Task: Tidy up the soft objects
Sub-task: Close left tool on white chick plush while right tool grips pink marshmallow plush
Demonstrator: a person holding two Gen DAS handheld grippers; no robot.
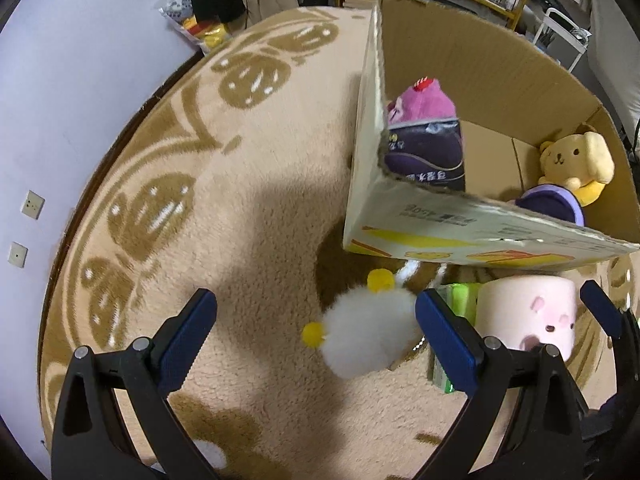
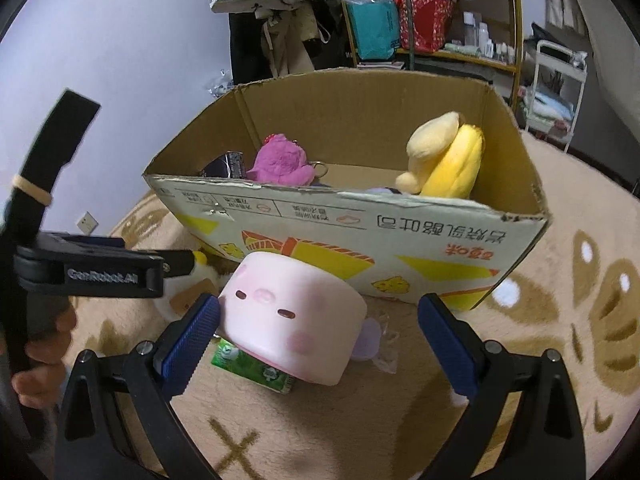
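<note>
Wide-open empty fingers [image 1: 188, 340] over white pom-pom plush [image 1: 370, 330] in left view only; right's fingers [image 2: 444, 340] agape around pink plush [image 2: 296, 320].

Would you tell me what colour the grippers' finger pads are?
Dark blue, ribbed pads on black arms; clearest in the right wrist view.

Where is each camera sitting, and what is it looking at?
Left wrist: on the left tongs, looking down at the rug, white plush and box corner; its blue fingers and the right tongs' tip show.
Right wrist: on the right tongs, facing the box front over the pink plush; the left tongs and a hand show.
Shared: box, pink plush, rug.
</note>
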